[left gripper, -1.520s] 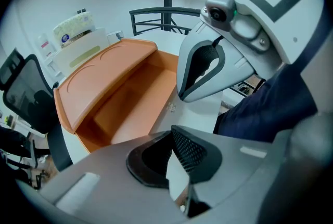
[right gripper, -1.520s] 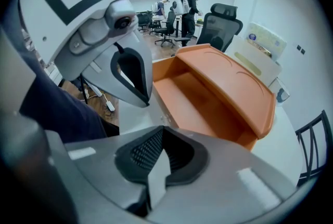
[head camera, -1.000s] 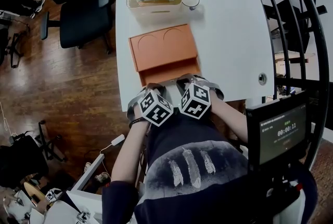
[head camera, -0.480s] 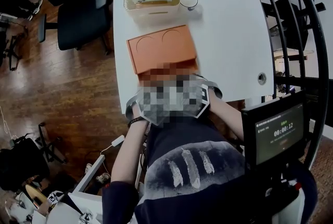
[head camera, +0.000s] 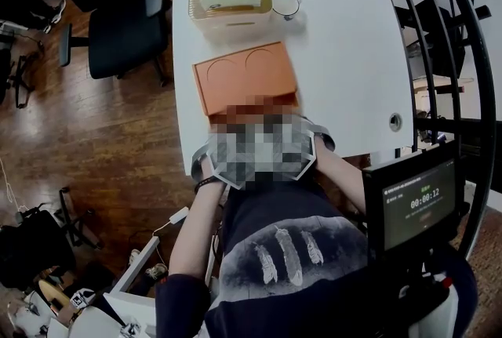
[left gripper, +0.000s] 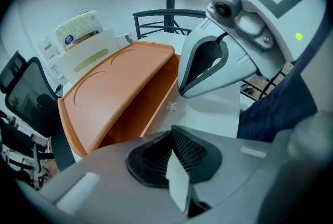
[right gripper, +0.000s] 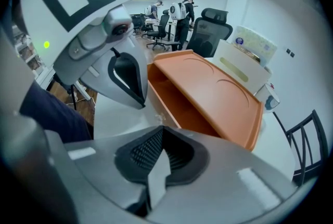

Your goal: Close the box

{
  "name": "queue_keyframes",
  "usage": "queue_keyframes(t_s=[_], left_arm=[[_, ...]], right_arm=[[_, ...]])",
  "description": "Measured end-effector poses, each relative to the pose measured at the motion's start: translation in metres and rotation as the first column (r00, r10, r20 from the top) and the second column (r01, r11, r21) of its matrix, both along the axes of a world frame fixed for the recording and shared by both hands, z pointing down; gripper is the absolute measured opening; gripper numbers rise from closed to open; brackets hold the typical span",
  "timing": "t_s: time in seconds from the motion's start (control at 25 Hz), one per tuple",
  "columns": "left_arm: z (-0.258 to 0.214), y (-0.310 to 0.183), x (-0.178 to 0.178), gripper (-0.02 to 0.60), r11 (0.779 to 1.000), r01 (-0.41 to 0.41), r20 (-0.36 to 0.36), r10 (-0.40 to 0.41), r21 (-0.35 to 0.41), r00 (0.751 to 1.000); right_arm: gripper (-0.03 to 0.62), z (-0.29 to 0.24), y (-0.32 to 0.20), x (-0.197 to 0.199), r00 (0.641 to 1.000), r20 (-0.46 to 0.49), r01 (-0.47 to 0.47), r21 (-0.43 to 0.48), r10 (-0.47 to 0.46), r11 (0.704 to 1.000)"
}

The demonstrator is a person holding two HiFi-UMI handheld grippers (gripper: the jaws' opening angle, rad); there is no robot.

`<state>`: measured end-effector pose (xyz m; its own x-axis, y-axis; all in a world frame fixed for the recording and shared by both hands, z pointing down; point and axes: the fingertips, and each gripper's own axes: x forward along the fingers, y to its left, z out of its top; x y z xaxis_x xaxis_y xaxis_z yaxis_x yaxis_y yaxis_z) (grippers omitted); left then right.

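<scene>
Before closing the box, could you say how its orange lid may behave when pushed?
The orange lid is tilted yet shows no sag, so probably stiff. Its smooth face may be slippery, and it looks thin, likely light.

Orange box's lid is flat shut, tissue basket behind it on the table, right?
No: the lid is tilted up, leaving the orange box open at its front, as the left gripper view shows. The tissue basket is behind it.

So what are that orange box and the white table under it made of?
The orange box looks like moulded plastic: one even colour, rounded edges, circles pressed into its lid, a soft matte sheen. The white table looks smooth and uniform, perhaps laminate or painted board; I cannot tell which.
</scene>
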<state>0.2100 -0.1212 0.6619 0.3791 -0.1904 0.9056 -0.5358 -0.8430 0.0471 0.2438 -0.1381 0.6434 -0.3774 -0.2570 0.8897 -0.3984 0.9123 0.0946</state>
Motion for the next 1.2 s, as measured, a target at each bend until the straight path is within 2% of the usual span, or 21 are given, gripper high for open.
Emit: queue_keyframes(t_s=[0.2,1.2], left_arm=[[-0.005,-0.005,0.0,0.014,0.999,0.035,-0.027,-0.035,-0.004,0.999],[-0.014,-0.025,-0.003,0.014,0.997,0.067,-0.049,-0.065,0.045,0.997]], right_arm=[[0.005,-0.005,-0.004,-0.001,1.0,0.008,-0.02,0.021,0.02,1.0],[0.005,-0.017,-0.025,-0.006,0.997,0.046,-0.066,0.121,0.061,0.99]])
